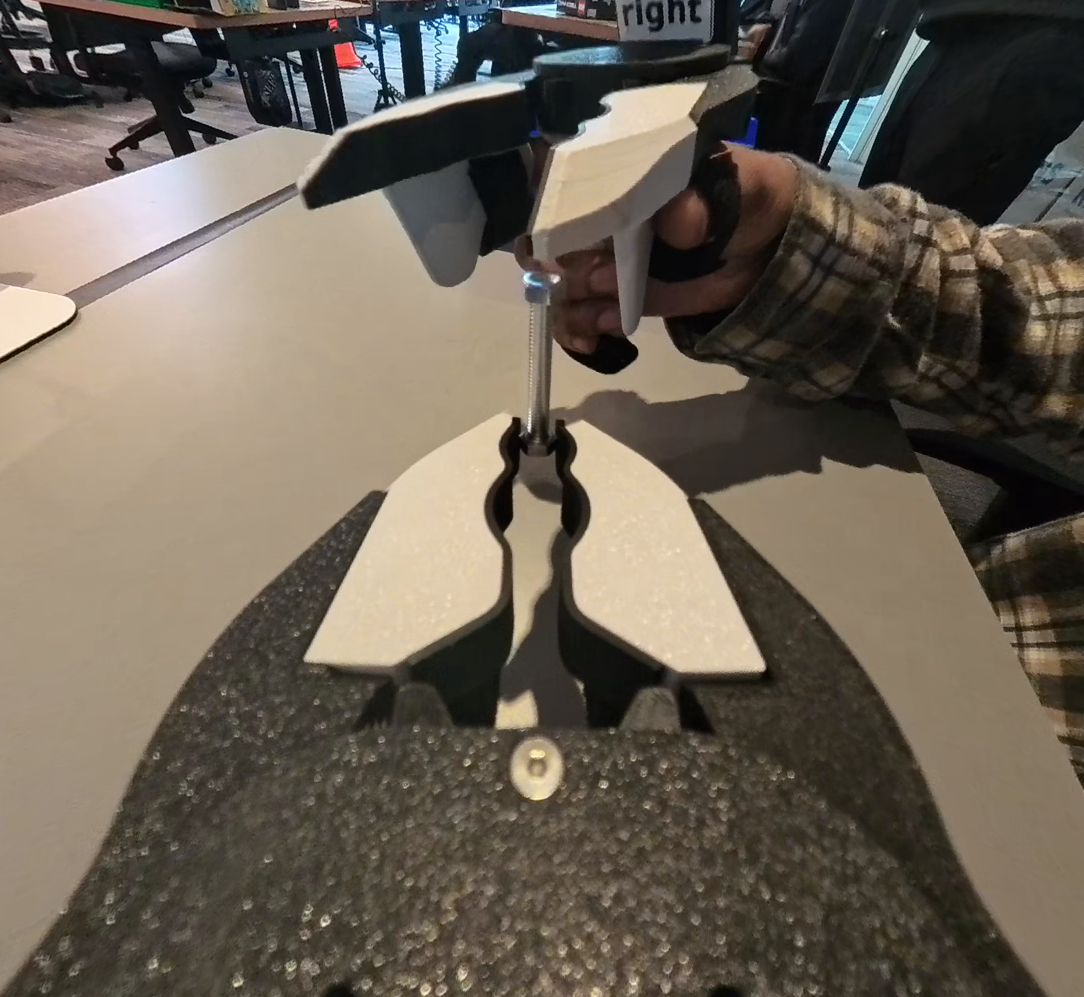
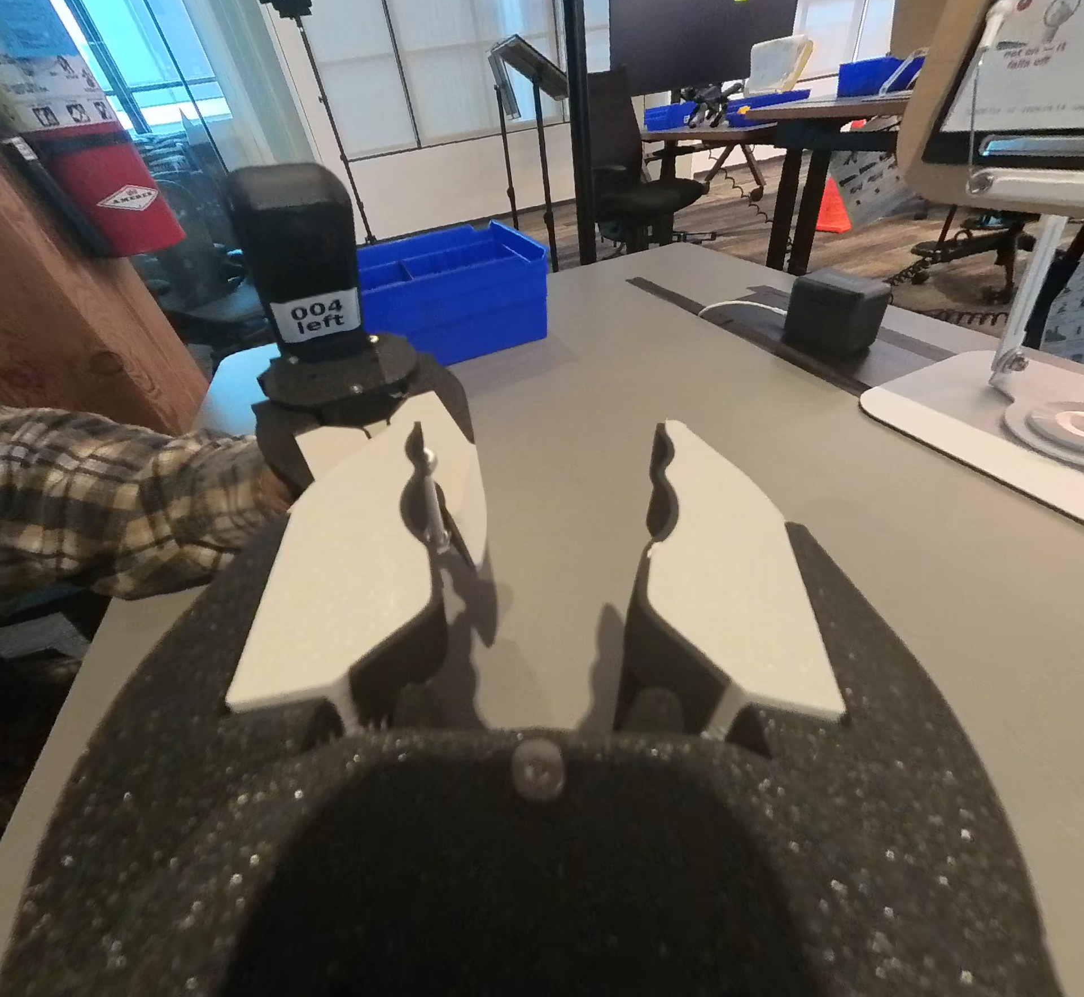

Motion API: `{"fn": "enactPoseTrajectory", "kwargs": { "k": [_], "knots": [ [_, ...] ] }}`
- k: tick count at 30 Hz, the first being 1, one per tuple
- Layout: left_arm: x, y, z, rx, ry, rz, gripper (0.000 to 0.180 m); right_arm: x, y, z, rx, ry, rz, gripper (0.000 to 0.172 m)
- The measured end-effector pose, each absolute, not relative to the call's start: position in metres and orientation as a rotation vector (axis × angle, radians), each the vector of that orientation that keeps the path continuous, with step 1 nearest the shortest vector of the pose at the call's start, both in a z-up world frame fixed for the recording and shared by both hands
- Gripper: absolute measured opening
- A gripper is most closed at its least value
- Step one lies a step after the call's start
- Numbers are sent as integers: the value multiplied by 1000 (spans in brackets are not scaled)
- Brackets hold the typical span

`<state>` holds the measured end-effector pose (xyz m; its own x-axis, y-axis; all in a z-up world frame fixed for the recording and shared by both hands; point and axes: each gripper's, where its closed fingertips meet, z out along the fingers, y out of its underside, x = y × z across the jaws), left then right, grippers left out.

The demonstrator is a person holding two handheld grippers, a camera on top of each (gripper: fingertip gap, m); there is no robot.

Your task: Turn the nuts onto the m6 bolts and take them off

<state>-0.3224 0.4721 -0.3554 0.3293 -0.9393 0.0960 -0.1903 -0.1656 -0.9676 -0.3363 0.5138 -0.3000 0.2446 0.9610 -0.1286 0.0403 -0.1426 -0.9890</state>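
A silver bolt (image 1: 538,359) stands upright above the grey table (image 1: 234,411), head up. My left gripper (image 1: 538,435) is shut on the hex nut (image 1: 538,447) at the bolt's lower end, with both fingertips pressed against it. My right gripper (image 1: 457,233) hangs over the bolt head (image 1: 542,282) with its jaws wide open and nothing held. In the right wrist view the right gripper (image 2: 539,432) is open, and the bolt (image 2: 434,499) stands close beside its left finger (image 2: 352,529). The left gripper (image 2: 451,476) is partly hidden behind that finger.
A blue bin (image 2: 469,294) stands at the table's far edge behind the left gripper. A black cube (image 2: 836,309) and the white base of a tablet stand (image 2: 968,423) are at the right. A person's hand (image 1: 616,288) in a plaid sleeve holds the right gripper. My right fingertips sit around 7 centimetres from my left ones.
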Motion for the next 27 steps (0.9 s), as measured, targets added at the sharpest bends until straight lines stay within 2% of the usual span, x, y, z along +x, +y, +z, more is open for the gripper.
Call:
{"fn": "enactPoseTrajectory", "kwargs": {
  "k": [9,14,19,27],
  "knots": [
    [-325,474,-354,-1599,1036,-949,11,-331,502,-277,-1333,-968,1184,73],
    [-324,472,-354,-1600,1044,-956,11,-343,463,-283,-1214,-1112,1293,93],
    [-322,471,-353,-1590,1048,-964,11,-360,443,-296,-1195,-1243,1280,100],
    [-324,472,-350,-1583,1033,-978,11,-363,435,-298,-1189,-1272,1320,96]
  ]
}}
